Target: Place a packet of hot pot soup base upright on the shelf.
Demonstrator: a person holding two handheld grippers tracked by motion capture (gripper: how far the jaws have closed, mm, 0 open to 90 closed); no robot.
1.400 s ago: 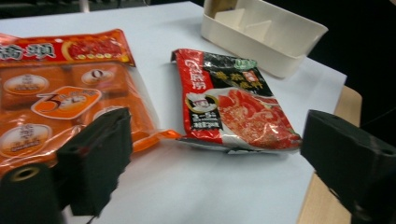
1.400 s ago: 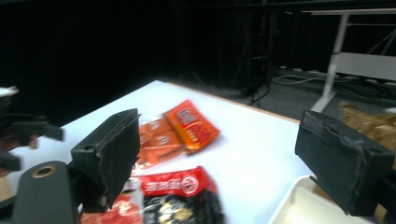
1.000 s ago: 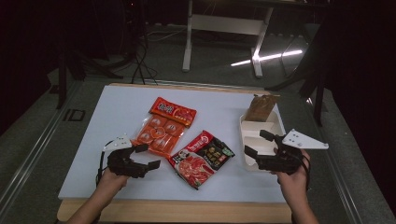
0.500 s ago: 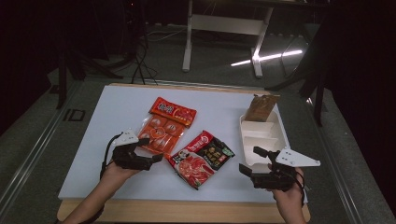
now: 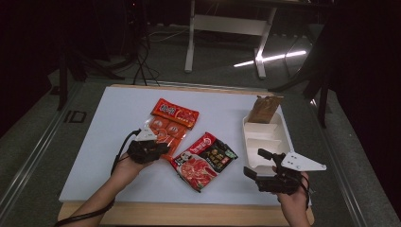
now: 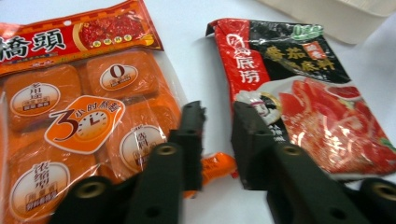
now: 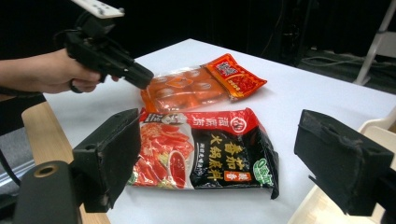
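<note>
An orange packet [image 5: 168,127] of several wrapped blocks lies mid-table, and a red-and-black sauce packet [image 5: 205,161] lies to its right. My left gripper [image 5: 161,149] is at the orange packet's near right corner. In the left gripper view the orange packet [image 6: 93,121] sits left of my left gripper [image 6: 218,114] and the sauce packet [image 6: 308,102] sits right of it. The jaws stand a narrow gap apart, and the packet's corner lies across that gap. My right gripper [image 5: 254,161] is wide open by the white tray's [image 5: 265,137] near end. Its view faces the sauce packet [image 7: 205,154].
A brown pouch [image 5: 265,109] leans in the far end of the divided white tray. The wooden table edge [image 5: 189,215] runs along the near side. In the right gripper view, the left gripper [image 7: 140,77] and its hand are beyond the orange packet [image 7: 187,91].
My left gripper has moved forward and right onto the orange packet's corner. My right gripper has drawn back toward the table's near edge.
</note>
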